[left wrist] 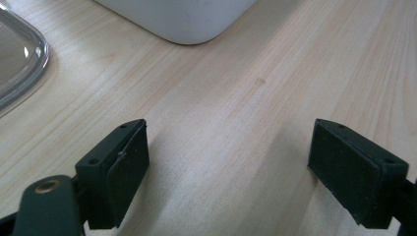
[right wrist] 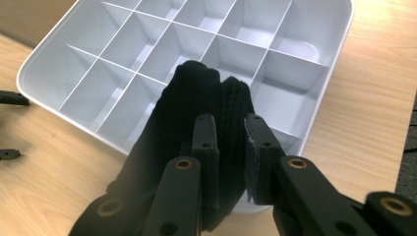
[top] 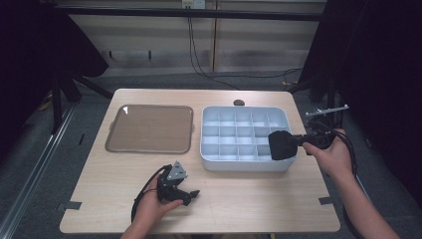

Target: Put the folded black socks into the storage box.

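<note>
1. Two jaws of the right gripper (right wrist: 230, 147) pinch a black folded cloth (right wrist: 196, 123), just over the white divided box (right wrist: 314, 123).
2. Left gripper (left wrist: 228, 167) jaws gape wide over bare table (left wrist: 236, 98); the high view adds a clear tray (top: 149, 128) beyond.

Bare table (top: 239, 199) ahead — passable; organizer box (top: 244, 137) blocks beyond.

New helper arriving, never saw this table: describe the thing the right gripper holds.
On the wooden table, find the white divided box on the right. Above its near right corner, the right gripper pinches a black folded cloth, the one soft dark item beside hard pale ones.
</note>
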`<state>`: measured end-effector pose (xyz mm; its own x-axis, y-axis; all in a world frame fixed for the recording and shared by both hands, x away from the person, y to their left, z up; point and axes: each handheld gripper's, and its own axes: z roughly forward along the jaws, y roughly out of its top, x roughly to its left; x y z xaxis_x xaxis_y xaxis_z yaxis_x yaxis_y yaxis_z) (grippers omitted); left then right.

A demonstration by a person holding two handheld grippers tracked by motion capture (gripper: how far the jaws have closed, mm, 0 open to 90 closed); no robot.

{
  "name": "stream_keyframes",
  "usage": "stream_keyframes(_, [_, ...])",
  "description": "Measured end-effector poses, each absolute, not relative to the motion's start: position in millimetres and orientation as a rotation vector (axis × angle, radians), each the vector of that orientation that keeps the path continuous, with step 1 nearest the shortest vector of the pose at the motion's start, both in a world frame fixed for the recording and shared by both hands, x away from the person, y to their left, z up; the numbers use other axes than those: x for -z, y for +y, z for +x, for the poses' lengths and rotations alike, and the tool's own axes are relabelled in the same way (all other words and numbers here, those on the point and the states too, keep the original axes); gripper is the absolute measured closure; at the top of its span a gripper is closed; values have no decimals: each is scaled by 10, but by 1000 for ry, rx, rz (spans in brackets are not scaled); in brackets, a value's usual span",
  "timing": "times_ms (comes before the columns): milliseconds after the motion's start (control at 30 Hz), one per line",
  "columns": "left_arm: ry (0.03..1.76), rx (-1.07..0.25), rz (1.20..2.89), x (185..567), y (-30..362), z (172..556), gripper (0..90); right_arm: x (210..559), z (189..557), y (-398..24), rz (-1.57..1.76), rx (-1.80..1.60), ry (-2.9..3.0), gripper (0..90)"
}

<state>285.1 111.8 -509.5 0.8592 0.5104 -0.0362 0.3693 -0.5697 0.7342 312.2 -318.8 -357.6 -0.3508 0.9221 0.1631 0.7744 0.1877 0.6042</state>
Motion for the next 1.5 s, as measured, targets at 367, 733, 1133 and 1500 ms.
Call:
stream_keyframes(367, [635, -228, 2239, 5095, 1118, 2850, 151, 3679, 3211, -3276, 1656, -872, 2217, 778])
stream_keyframes(733, [627, -228, 2251, 5091, 1123, 2854, 150, 3801, 3236, -3374, 1690, -839, 2198, 776])
stream_keyframes(1133, [626, -228, 2251, 5091, 1124, 2854, 150, 3909, 3274, -3367, 1694, -793, 2209, 774])
stream_keyframes(1500, [627, -228, 2251, 5091, 1123, 2854, 150, 3987, 3279, -3382, 1672, -755, 2215, 764])
